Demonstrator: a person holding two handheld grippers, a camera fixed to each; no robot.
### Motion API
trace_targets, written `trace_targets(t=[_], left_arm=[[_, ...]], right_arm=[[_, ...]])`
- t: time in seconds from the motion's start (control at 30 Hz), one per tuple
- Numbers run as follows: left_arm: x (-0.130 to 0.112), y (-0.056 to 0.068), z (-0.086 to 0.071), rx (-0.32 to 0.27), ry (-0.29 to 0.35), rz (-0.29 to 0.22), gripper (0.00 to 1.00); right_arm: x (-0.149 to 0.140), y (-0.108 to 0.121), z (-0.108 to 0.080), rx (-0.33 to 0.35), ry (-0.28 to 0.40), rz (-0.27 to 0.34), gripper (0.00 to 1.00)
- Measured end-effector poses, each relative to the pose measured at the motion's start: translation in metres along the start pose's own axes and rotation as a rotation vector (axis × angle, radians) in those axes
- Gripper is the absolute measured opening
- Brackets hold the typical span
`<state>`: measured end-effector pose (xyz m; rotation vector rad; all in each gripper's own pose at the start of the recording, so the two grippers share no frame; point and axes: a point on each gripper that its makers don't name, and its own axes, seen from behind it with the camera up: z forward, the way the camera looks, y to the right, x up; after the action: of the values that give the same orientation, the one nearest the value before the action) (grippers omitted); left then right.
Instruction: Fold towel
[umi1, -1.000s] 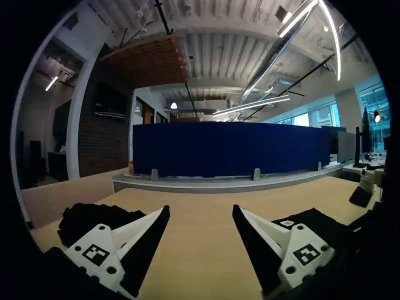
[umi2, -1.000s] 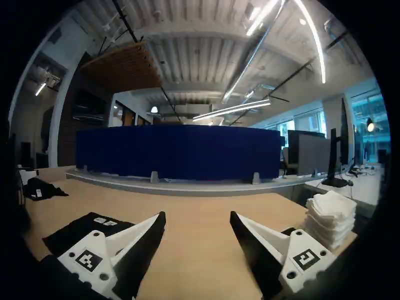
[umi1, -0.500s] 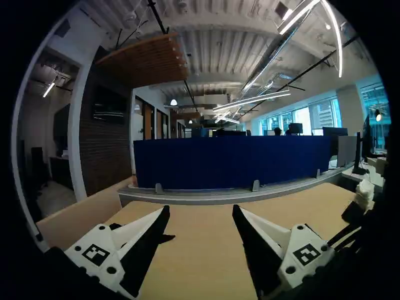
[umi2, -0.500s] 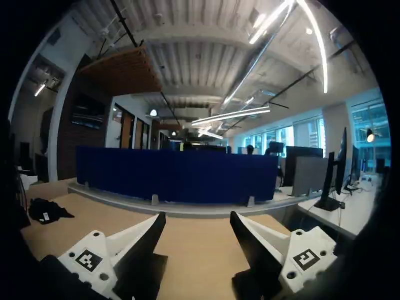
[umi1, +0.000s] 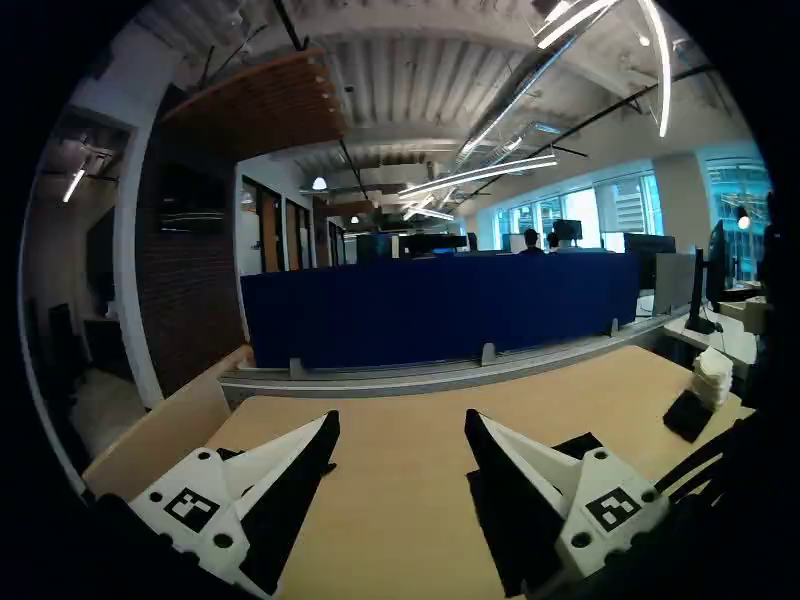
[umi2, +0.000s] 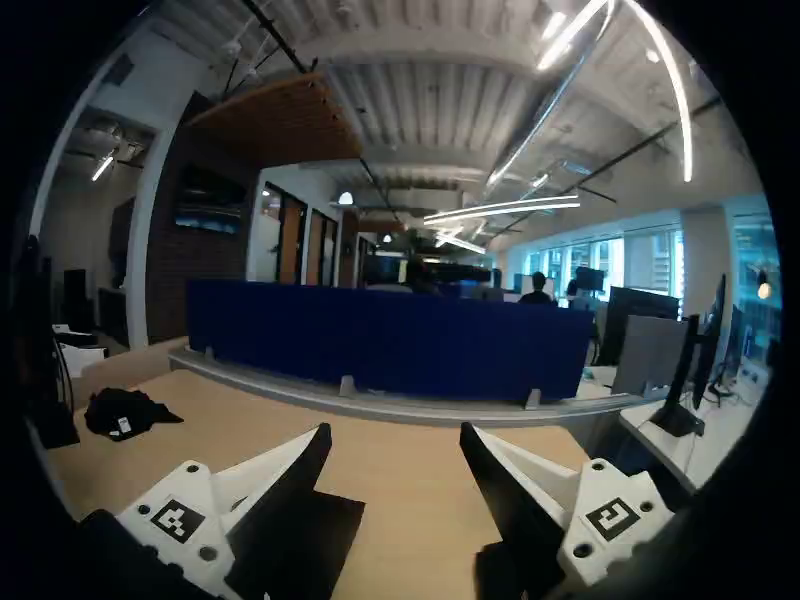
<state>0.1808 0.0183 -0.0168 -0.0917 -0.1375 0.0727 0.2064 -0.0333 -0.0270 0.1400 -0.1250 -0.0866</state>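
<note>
Fingers (umi1: 290, 460) of left gripper (umi1: 401, 416) and right gripper (umi2: 395, 428) apart, black towel (umi2: 335, 520) on table (umi1: 400, 500) beneath them.

The left gripper view rides low and close over the wooden table (umi1: 400, 480), looking forward past the left gripper (umi1: 401, 414) at the blue partition (umi1: 430, 305). The right gripper view, past the right gripper (umi2: 395, 428), faces that same partition (umi2: 390, 345) and table (umi2: 420, 480), apparently from farther right.

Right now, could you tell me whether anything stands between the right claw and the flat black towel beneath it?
Nothing visible does. The open right claw hovers above the flat black towel on the light wooden table; the crumpled black cloth lies far aside.
</note>
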Motion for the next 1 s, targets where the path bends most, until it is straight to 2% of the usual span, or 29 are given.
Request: trace_targets(t=[0.17, 0.37, 0.43, 0.67, 0.77, 1.0], left_arm=[[-0.003, 0.024, 0.001, -0.116, -0.047, 0.067, 0.93], [-0.016, 0.063, -0.006, -0.294, -0.125, 0.139, 0.93], [-0.023, 0.068, -0.007, -0.325, -0.151, 0.156, 0.93], [-0.046, 0.081, -0.007, -0.385, -0.216, 0.179, 0.93], [-0.057, 0.084, -0.006, -0.398, -0.232, 0.194, 0.93], [-0.093, 0.089, -0.004, -0.415, -0.289, 0.174, 0.93]], right_arm=[[-0.007, -0.016, -0.002, 0.092, -0.079, -0.033, 1.0], [-0.032, -0.035, -0.008, 0.2, -0.204, -0.11, 1.0], [-0.04, -0.042, -0.011, 0.235, -0.236, -0.121, 1.0], [-0.062, -0.058, -0.013, 0.309, -0.311, -0.119, 1.0], [-0.073, -0.061, -0.012, 0.317, -0.332, -0.124, 1.0], [-0.107, -0.065, -0.009, 0.324, -0.372, -0.153, 1.0]])
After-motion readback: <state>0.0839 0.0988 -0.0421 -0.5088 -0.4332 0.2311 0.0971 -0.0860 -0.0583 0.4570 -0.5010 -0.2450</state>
